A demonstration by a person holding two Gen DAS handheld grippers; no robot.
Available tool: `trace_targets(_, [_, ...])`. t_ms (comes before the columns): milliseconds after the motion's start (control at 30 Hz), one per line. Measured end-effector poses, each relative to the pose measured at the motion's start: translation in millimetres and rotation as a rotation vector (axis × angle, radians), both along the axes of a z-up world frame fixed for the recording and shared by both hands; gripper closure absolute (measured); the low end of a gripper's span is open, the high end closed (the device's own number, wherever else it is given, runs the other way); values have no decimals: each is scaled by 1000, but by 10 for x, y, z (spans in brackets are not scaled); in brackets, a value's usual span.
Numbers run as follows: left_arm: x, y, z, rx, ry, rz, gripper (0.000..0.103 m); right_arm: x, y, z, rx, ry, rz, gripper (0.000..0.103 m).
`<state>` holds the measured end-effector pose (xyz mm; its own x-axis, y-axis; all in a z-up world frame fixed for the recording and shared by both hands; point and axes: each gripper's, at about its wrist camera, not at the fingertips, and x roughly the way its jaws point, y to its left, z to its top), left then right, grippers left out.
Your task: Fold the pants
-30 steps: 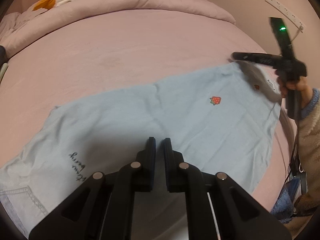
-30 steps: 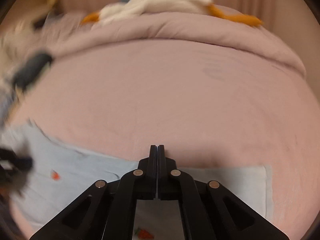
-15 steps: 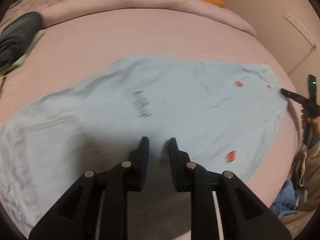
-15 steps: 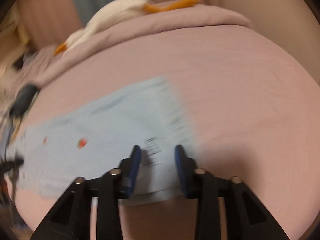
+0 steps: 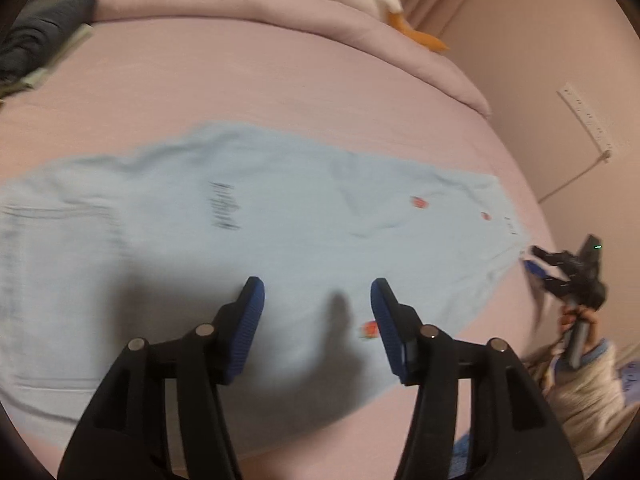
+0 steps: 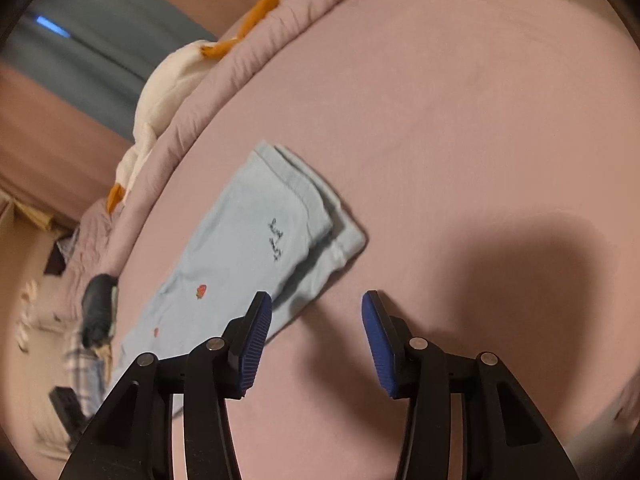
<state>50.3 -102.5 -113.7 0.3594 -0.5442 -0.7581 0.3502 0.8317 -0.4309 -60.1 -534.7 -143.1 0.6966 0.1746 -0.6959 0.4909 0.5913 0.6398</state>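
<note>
Both tools (image 5: 316, 300) now spread above pants (image 5: 280, 216).

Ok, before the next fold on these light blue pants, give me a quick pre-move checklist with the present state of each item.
1. Left gripper open and empty: ok, jaws wide apart above the cloth.
2. Right gripper open and empty: ok, nothing between the pads.
3. Pants lying flat on the bed: ok, legs stacked lengthwise, one slightly offset.
4. Nothing lying on the pants: ok.
5. Cloth edges lined up: cannot tell, the left view is blurred.
6. Goose plush clear of the pants: ok, it lies on the duvet beyond.
</note>
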Motion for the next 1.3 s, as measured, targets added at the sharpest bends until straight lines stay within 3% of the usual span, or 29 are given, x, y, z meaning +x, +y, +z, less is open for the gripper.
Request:
trace_targets(100, [-8,-208,-87,-54,62,-24,48,31,33,26,3,-38,-45,52])
trace_targets(200, [-94,-361,-137,-25,44,-39,47,-13,41,10,-26,-50,-95,54])
trace_targets(300, [-129,-363,-152,-27,37,-30,46,-59,27,2,-43,-39,-129,86])
trace_targets(367, [-124,-323,-142,-34,46,-33,46,-83,2,14,-24,-52,-153,89])
trace_targets(467, [-103,-270,-128,-46,67,-26,46,-73,104,228,-100,-90,-147,92])
trace_targets(567, [-46,-250,-97,-99,93,-8,46,37,400,616,-259,-133,-50,92])
trace_targets(733, [89,-379,95,-301,146,-24,46,164,1020,1081,-478,-220,126,92])
trace_targets(800, [115,-487,183,-379,161,-46,39,225,1280,1168,-532,-246,192,92])
trace_targets(867, [139,-580,249,-451,182,-68,32,271,1522,1196,-572,-262,252,92])
trace_targets(1067, [262,-851,228,-598,278,-96,28,350,2158,1119,-692,-274,424,92])
trace_targets(1133, [340,-913,119,-668,348,-74,20,353,2361,1050,-724,-274,481,92])
trace_targets(1300, [508,-955,-175,-767,483,15,20,397,2725,880,-765,-256,592,92])
